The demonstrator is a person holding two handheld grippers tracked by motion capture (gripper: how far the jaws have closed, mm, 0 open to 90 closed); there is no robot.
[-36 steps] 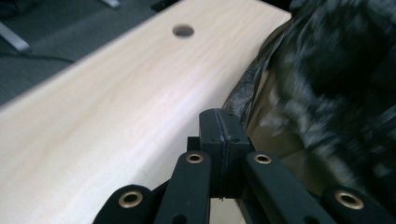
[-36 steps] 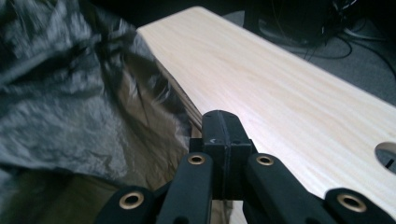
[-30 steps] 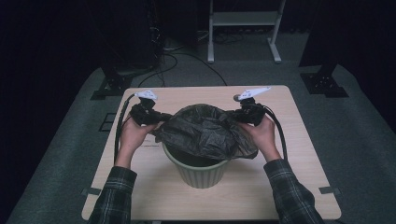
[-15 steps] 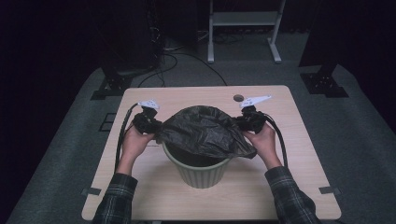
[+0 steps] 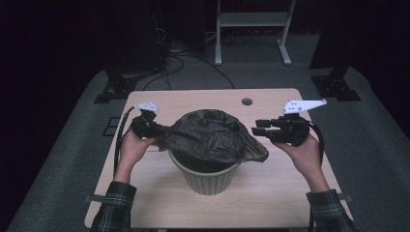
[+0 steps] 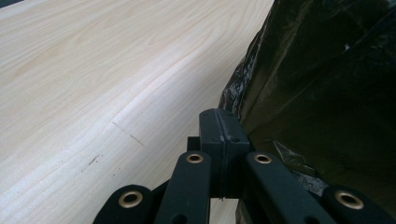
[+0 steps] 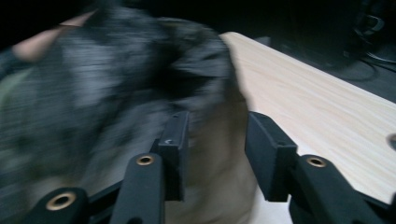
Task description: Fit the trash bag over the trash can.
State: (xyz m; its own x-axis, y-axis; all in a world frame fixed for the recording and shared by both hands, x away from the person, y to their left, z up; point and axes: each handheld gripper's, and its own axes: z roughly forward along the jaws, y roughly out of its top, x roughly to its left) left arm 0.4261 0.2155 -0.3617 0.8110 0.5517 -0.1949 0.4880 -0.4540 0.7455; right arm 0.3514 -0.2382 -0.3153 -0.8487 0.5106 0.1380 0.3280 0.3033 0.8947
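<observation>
Since the earlier frame, we have drawn our right gripper (image 5: 258, 127) clear of the black bag (image 5: 212, 135), its jaws having just been opening, now parted with nothing between them. On the table (image 5: 270, 193), the bag drapes over the green bin (image 5: 205, 176). Our left gripper (image 5: 153, 130) keeps its jaws clamped on the bag's left edge.

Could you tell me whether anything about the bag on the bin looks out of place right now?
Yes. The black bag sits askew on the green bin: its right edge droops loose over the rim, not tucked, while the left tool pinches its left edge. The right tool, jaws just opening with nothing between them, is clear of it.
</observation>
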